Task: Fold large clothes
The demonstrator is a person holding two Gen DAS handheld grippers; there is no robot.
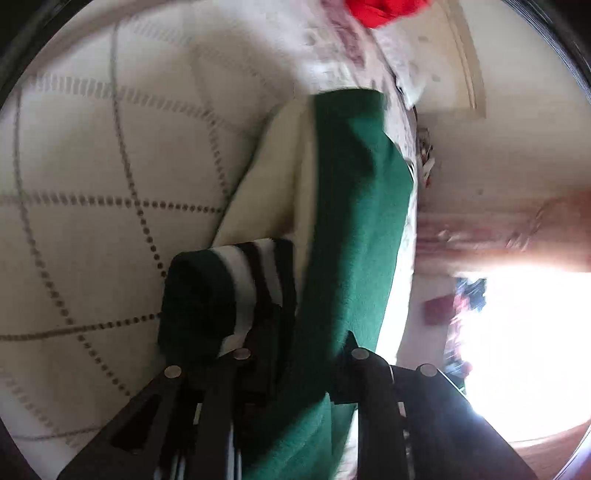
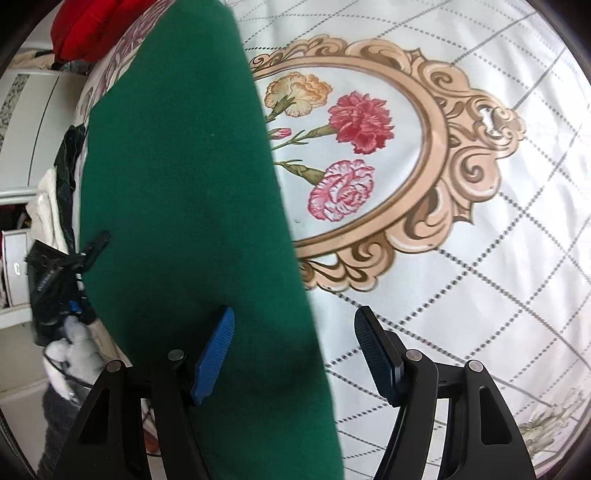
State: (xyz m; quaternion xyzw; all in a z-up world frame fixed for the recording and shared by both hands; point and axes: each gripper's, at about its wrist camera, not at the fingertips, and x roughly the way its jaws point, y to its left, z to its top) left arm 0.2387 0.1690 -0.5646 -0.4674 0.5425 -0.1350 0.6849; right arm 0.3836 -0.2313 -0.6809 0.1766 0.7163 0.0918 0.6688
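On a bed spread with a white quilted bedspread (image 2: 480, 258), I stand over a large green garment (image 2: 184, 184) with a gripper in each hand. My left gripper (image 1: 295, 354) is clenched on the green garment: cloth fills the narrow gap between its black fingers and runs up from them as a long green band, the picture somewhat blurred. Just left of that band, a dark green cuff (image 1: 229, 291) with white and black stripes bunches against the left finger, and a cream lining (image 1: 266, 192) shows between the cuff and the green band. Beyond the garment's far end, a red cloth (image 1: 384, 11) lies at the top of the left wrist view. My right gripper (image 2: 293, 350) is released, its two blue ribbed pads (image 2: 216, 354) standing wide apart and pressing on nothing. The left pad hangs over the green garment; the right pad hangs over bare bedspread just past the garment's right edge. From this side the garment lies as a long smooth strip down the bed's left side, covering part of a printed oval frame (image 2: 436, 155) with three carnations: one yellow, one red, one pink and white. At the garment's left edge, the left hand's black tool shows by the bedside, its fingertip at the green cloth. Beside the bed past that edge are white furniture (image 2: 37, 129) and a heap of dark and white clothes (image 2: 55, 192).
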